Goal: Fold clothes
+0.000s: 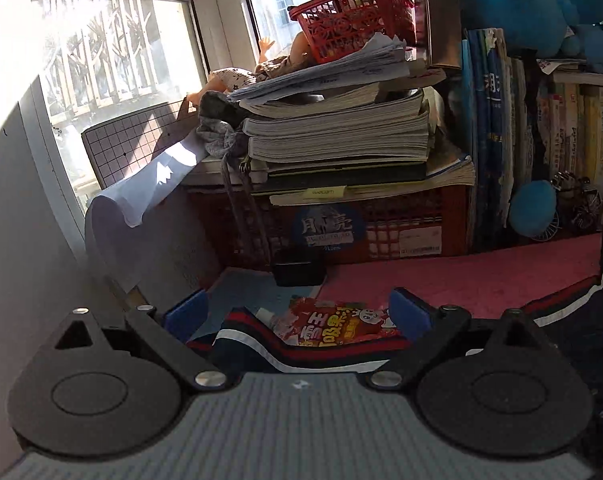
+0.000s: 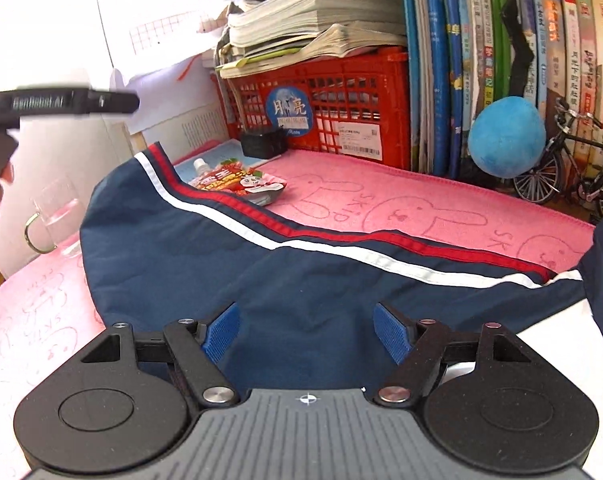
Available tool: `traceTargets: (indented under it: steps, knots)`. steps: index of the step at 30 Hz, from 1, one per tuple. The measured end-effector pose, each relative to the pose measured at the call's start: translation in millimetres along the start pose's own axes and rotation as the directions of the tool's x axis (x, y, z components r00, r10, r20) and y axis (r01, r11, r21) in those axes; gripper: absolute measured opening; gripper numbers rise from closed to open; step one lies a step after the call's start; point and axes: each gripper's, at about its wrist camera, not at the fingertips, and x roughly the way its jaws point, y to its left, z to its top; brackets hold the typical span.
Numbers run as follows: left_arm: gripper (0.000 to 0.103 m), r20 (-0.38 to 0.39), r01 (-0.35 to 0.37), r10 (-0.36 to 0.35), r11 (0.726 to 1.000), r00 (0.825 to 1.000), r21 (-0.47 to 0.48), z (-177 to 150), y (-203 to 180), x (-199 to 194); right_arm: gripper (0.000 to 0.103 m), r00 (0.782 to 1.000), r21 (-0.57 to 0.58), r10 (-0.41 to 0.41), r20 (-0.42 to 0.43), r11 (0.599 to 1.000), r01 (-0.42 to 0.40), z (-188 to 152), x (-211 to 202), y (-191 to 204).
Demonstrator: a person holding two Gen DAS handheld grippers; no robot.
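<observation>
- Left wrist view: the left gripper (image 1: 301, 312) is standing wide open, its blue pads (image 1: 411, 316) well apart and pressing on nothing.
- The navy garment (image 1: 301, 350) is lying low between the fingers, at 6 o'clock of the gap; whether a pad is brushing it cannot be told.
- A red snack pouch (image 1: 333, 326) is lying just beyond the garment's striped edge, on the pink towel (image 1: 461, 276).
- A red crate (image 1: 381, 224) is sitting at 12 o'clock behind the pouch, carrying a stack of books (image 1: 337, 132) and a red basket (image 1: 353, 28).
- Right wrist view: the right gripper (image 2: 305, 334) is standing partly open, pads apart and clamping nothing.
- The garment (image 2: 301, 276) is spreading across the towel (image 2: 421, 200) under and ahead of the fingers, its red and white stripes (image 2: 321, 240) running from 10 o'clock to 3 o'clock.
- The pouch (image 2: 241, 182) is resting at 11 o'clock, touching the garment's far edge.
- A glass mug (image 2: 55, 218) is standing at 9 o'clock, beside the garment.
- A blue plush ball (image 2: 505, 136) and a toy bicycle (image 2: 573, 172) are sitting at 2 o'clock, against upright books (image 2: 461, 60).
</observation>
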Motion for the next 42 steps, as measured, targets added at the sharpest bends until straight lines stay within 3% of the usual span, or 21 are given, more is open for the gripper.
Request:
traceTargets:
  steps: [3, 7, 9, 12, 16, 18, 19, 20, 22, 24, 27, 28, 30, 33, 35, 38, 42]
  knots:
    - [0.096, -0.091, 0.023, -0.019, 0.999, 0.996, 0.044, -31.5, -15.6, 20.6, 0.074, 1.000, 0.009, -0.021, 0.013, 1.000, 0.021, -5.6, -18.9, -13.4]
    - [0.089, -0.192, -0.087, 0.084, 0.996, 0.978, -0.004, -56.9, -7.4, 60.4, 0.074, 0.997, 0.017, -0.073, 0.014, 0.997, 0.073, -15.5, -39.1, -32.9]
    - [0.084, -0.240, -0.184, 0.167, 0.982, 0.956, -0.047, -64.4, 5.4, 81.7, 0.074, 0.994, 0.016, -0.107, 0.013, 0.994, 0.106, -20.8, -48.0, -42.6]
    - [0.084, -0.234, -0.276, 0.247, 0.956, 0.940, -0.102, -69.8, 16.5, 90.7, 0.076, 0.987, 0.015, -0.162, -0.008, 0.987, 0.162, -28.5, -57.8, -59.8]
    - [0.085, -0.221, -0.378, 0.362, 0.925, 0.906, -0.033, -66.5, 8.2, 102.9, 0.075, 0.954, 0.017, -0.298, -0.015, 0.954, 0.298, -39.8, -71.2, -102.0]
    - [0.085, -0.248, -0.414, 0.397, 0.910, 0.884, -0.017, -60.3, 5.0, 104.7, 0.076, 0.911, 0.114, -0.410, -0.034, 0.904, 0.411, -40.7, -82.2, -133.3]
    - [0.080, -0.268, -0.431, 0.409, 0.902, 0.872, -0.026, -55.7, 3.8, 104.6, 0.073, 0.891, 0.164, -0.451, -0.044, 0.877, 0.452, -41.5, -88.8, -148.5]
    - [0.070, -0.266, -0.443, 0.414, 0.895, 0.871, -0.055, -51.1, 1.0, 99.1, 0.067, 0.908, 0.231, -0.419, -0.023, 0.881, 0.413, -44.4, -102.9, -160.6]
    - [0.071, -0.176, -0.382, 0.360, 0.918, 0.916, -0.110, -40.8, -13.8, 72.8, 0.069, 0.928, 0.282, -0.371, 0.028, 0.894, 0.349, -50.3, -127.4, -170.3]
    - [0.081, -0.073, -0.302, 0.294, 0.945, 0.953, -0.127, -30.4, -31.8, 43.3, 0.078, 0.939, 0.267, -0.335, 0.081, 0.915, 0.304, -56.5, -148.0, -168.2]
    - [0.085, 0.040, -0.142, 0.145, 0.987, 0.989, -0.068, -21.8, -67.3, 4.7, 0.081, 0.945, 0.159, -0.314, 0.095, 0.942, 0.297, -65.5, -160.5, -151.4]
    - [0.085, 0.074, -0.023, 0.025, 0.999, 0.997, -0.033, -21.7, -84.5, -8.6, 0.081, 0.950, 0.144, -0.299, 0.091, 0.948, 0.285, -68.4, -161.0, -148.0]
    - [0.085, 0.064, 0.175, -0.177, 0.984, 0.982, 0.035, -25.4, -117.7, -26.0, 0.080, 0.960, 0.116, -0.268, 0.083, 0.959, 0.258, -74.0, -161.7, -141.3]
    - [0.085, -0.005, 0.358, -0.361, 0.922, 0.932, 0.147, -34.3, -174.1, -32.7, 0.077, 0.971, 0.091, -0.232, 0.059, 0.970, 0.226, -76.4, -155.2, -135.4]
    - [0.085, -0.032, 0.388, -0.393, 0.889, 0.919, 0.242, -47.6, -210.1, -30.2, 0.074, 0.968, 0.084, -0.248, 0.037, 0.966, 0.244, -77.2, -148.1, -138.4]
    - [0.086, -0.091, 0.342, -0.333, 0.858, 0.938, 0.383, -65.4, -253.6, -10.1, 0.065, 0.954, 0.105, -0.301, 0.003, 0.948, 0.299, -77.2, -135.9, -155.7]
    - [0.088, -0.055, 0.246, -0.243, 0.894, 0.968, 0.374, -60.6, -259.2, 18.0, 0.059, 0.923, 0.121, -0.384, -0.007, 0.916, 0.382, -70.2, -122.5, -178.8]
